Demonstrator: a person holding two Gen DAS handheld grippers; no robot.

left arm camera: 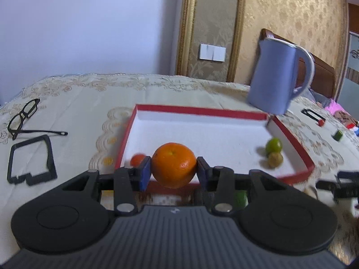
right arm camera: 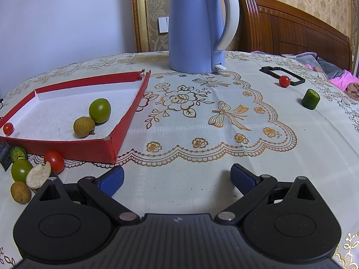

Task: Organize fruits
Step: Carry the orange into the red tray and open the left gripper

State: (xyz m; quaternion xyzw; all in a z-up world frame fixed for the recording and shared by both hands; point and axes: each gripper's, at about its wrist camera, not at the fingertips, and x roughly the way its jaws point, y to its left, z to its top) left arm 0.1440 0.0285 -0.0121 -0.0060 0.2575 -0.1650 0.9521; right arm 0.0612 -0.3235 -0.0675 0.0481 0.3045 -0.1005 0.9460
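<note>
The orange (left arm camera: 174,164) sits clamped between the blue pads of the left hand-held gripper (left arm camera: 174,168), at the near edge of the red-walled tray (left arm camera: 125,139). Inside the tray lie a green fruit (right arm camera: 99,110) touching a brown longan (right arm camera: 84,126), and a cherry tomato (right arm camera: 8,128) in its left corner. The right hand-held gripper (right arm camera: 177,178) hangs spread wide over the bench (right arm camera: 202,134), grasping nothing. Beyond stands a blue kettle (right arm camera: 197,27); glasses (left arm camera: 22,116) lie left of the tray.
</note>
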